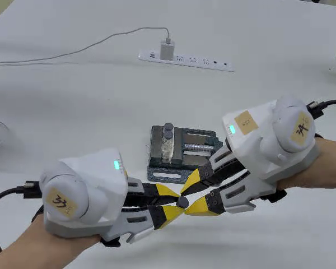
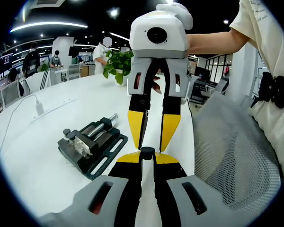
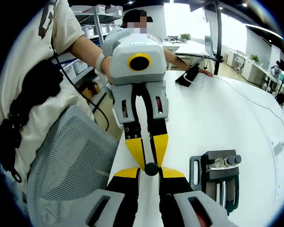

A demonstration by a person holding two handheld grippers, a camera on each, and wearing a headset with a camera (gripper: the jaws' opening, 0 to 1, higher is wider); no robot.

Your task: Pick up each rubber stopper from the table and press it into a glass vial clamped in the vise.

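White table: is spreading across the whole head view and carrying every other item. Left gripper: is reaching in from the lower left of the head view, its jaws drawn close to a narrow gap and pinching a rubber stopper at their yellow tips, clear of the tabletop. Right gripper: is coming in from the right of the head view, tip to tip with the left one; its jaws are standing narrowly parted and flanking the same stopper, and whether they are pressing on it cannot be told. Grey mesh chair back: is showing at the right of the left gripper view, beside the table edge. Dark vise: is sitting at the centre of the head view, just above the meeting gripper tips, its screw pointing to the right of the frame. White power strip: is lying at the upper centre of the head view, well apart from the vise, with a white charger plug standing in it and a cable trailing off to the upper left. Glass vial: is standing upright, clamped at the left end of the vise. Seated stopper: is sitting on top of the vial.
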